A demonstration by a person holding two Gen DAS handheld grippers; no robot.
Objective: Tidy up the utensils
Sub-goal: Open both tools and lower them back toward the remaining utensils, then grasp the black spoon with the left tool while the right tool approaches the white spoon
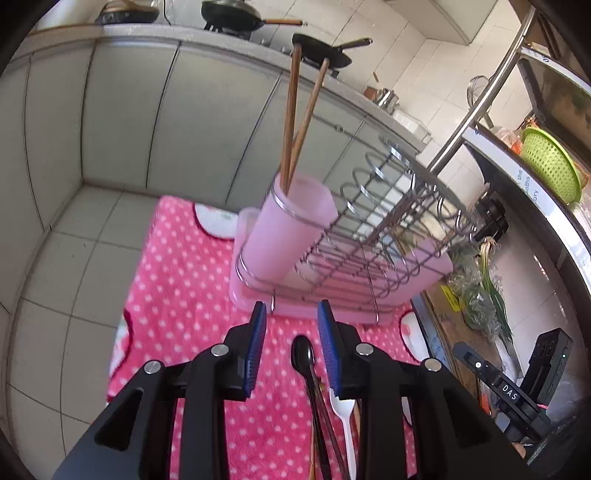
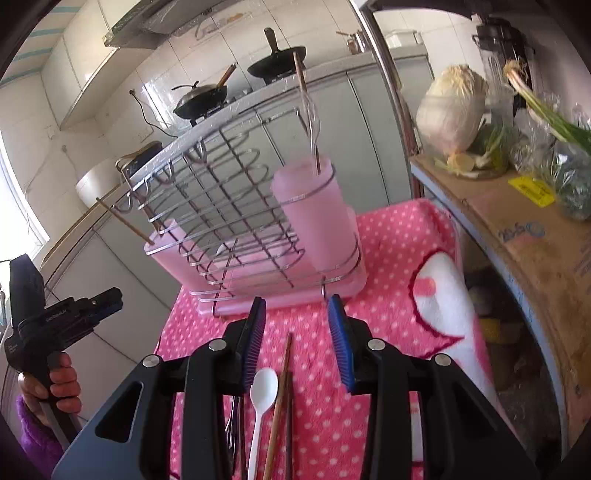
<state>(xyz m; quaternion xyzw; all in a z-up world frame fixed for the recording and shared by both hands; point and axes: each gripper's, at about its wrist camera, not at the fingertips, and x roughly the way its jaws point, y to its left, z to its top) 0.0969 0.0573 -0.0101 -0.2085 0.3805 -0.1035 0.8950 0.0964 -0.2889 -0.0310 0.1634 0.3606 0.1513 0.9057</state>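
A wire dish rack (image 1: 373, 236) on a pink tray stands on the pink dotted cloth (image 1: 184, 280). Its pink cup (image 1: 291, 229) holds two brown chopsticks (image 1: 291, 122). My left gripper (image 1: 291, 332) is open and empty, just short of the rack. Below it lie a black spoon (image 1: 303, 356), a white plastic spoon (image 1: 345, 413) and dark chopsticks. In the right wrist view the other pink cup (image 2: 314, 206) holds a fork (image 2: 312, 110). My right gripper (image 2: 297, 328) is open and empty above a white spoon (image 2: 263, 387) and brown chopsticks (image 2: 282, 398).
Grey cabinets and a counter with black pans (image 1: 232, 14) stand behind. A shelf on the right holds a green basket (image 1: 550, 166), a cabbage (image 2: 454, 110), green onions (image 2: 546, 110) and a cardboard box (image 2: 524, 229). The left gripper shows at the left edge (image 2: 74, 314) of the right wrist view.
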